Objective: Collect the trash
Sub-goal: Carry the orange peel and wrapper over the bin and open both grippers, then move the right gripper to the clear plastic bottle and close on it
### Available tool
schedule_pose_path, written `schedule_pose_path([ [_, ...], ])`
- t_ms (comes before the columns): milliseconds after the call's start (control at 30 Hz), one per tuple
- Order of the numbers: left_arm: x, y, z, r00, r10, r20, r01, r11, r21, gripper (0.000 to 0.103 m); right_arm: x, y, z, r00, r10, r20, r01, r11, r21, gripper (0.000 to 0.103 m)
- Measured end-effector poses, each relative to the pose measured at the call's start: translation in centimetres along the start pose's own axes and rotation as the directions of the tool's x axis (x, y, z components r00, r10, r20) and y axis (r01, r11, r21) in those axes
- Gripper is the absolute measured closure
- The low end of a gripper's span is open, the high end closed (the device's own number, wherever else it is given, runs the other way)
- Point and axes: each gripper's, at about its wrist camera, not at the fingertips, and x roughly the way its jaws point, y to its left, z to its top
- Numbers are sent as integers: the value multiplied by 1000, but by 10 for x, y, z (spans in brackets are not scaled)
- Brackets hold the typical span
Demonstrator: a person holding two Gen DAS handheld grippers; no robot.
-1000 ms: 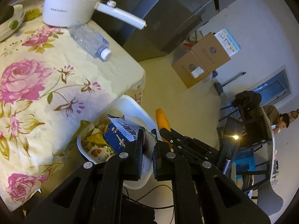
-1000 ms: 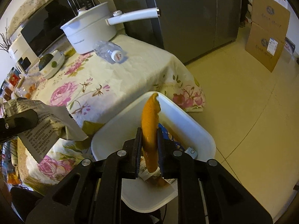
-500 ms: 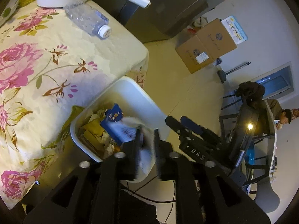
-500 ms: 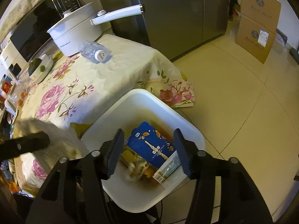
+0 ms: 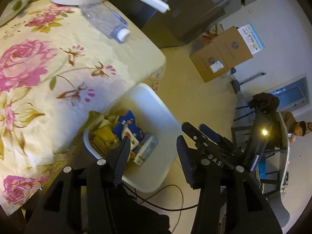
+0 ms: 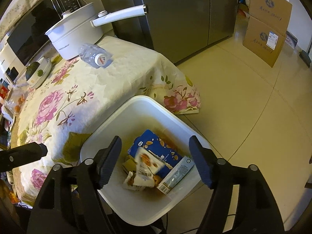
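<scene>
- We are holding both claws over the white bin (image 6: 156, 212) that stands on the floor against the tabletop's (image 6: 101, 89) near edge, by its floral cloth corner.
- Our left claw (image 5: 153, 150) is spread wide with nothing between its fingers; our right claw (image 6: 156, 159) is likewise wide open and empty.
- Inside the bin we are seeing a blue carton (image 6: 156, 148), a crumpled wrapper (image 6: 144, 167) and a small box (image 6: 175, 175) lying loose, none of them touching either claw.
- The one piece of trash we are judging as left is the clear bottle (image 6: 93, 54), lying on its side near the tabletop's far edge, just beside the white pot (image 6: 76, 35).
- The bottle's long axis is running from the pot toward the far corner, with the white cap (image 5: 122, 35) pointing at that corner.
- From the right claw the bottle is lying ahead and to the left, well apart, with bare cloth between.
- We cannot tell with certainty which claw is nearer; in the left view the bottle is lying up and left of the claw, similarly far.
- We are judging that a grasp across the body, square to that axis, is what the next reach calls for.
</scene>
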Motion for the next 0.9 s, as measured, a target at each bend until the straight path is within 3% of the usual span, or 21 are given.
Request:
schedule_pose_path([
  [67,-5,5,0,999,23,31,-22,1000,-5,48,1,4,3,1000,-2,2,2,1000,-4,17],
  [167,-13,13,2,993,88,79,-88,996,-10,43,3,12,8,1000,-18,8,18,1000,-21,12],
  [367,-24,39,6,957,254,141,-251,967,-39,36,4,39,25,998,-47,40,51,995,-90,7],
  [433,-30,49,7,923,343,177,-339,939,-49,32,6,53,35,996,-60,60,67,990,-120,7],
  [467,-33,54,7,896,395,202,-393,918,-51,29,6,59,39,995,-66,68,75,988,-133,7],
  [533,-39,65,7,862,451,230,-450,891,-58,27,7,73,50,992,-82,97,98,981,-170,7],
  [600,-44,79,7,842,482,242,-479,875,-74,27,9,93,65,984,-104,148,135,966,-220,7],
  [667,-49,93,7,836,492,242,-485,870,-94,27,12,109,80,976,-113,184,159,953,-258,7],
  [767,-56,125,8,844,488,222,-463,873,-157,27,23,135,104,971,-115,209,177,935,-306,7],
  [900,-65,152,4,847,481,225,-439,873,-212,27,42,167,132,977,-100,190,166,914,-371,7],
])
